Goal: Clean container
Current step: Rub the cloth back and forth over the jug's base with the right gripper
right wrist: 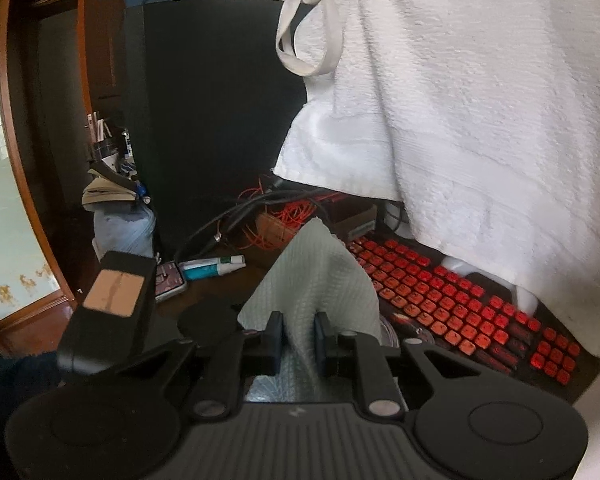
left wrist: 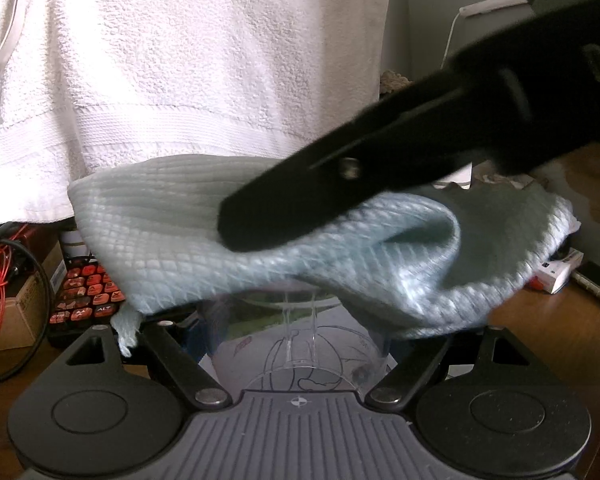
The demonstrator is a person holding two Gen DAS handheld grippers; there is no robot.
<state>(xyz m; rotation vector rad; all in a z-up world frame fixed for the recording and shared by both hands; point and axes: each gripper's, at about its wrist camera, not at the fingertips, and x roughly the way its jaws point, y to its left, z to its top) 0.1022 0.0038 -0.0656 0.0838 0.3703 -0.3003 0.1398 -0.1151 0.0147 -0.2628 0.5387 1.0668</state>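
Right tool (right wrist: 299, 338) was clamped on the pale blue cloth (left wrist: 172, 232) draped over the clear container (left wrist: 300, 344); left tool's (left wrist: 300, 320) fingertips were hidden, state indeterminable.

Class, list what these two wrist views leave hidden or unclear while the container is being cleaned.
- Left wrist view: clear container rim and inside, under the blue cloth.
- Left wrist view: left fingertips, behind that cloth; grip unclear.
- Right wrist view: container nearly hidden behind the right gripper.
- Left wrist view: keyboard mostly covered.

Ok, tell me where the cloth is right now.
The cloth is pinched in the right hand-held gripper, left of the keyboard; in the left wrist view it drapes over the clear container.
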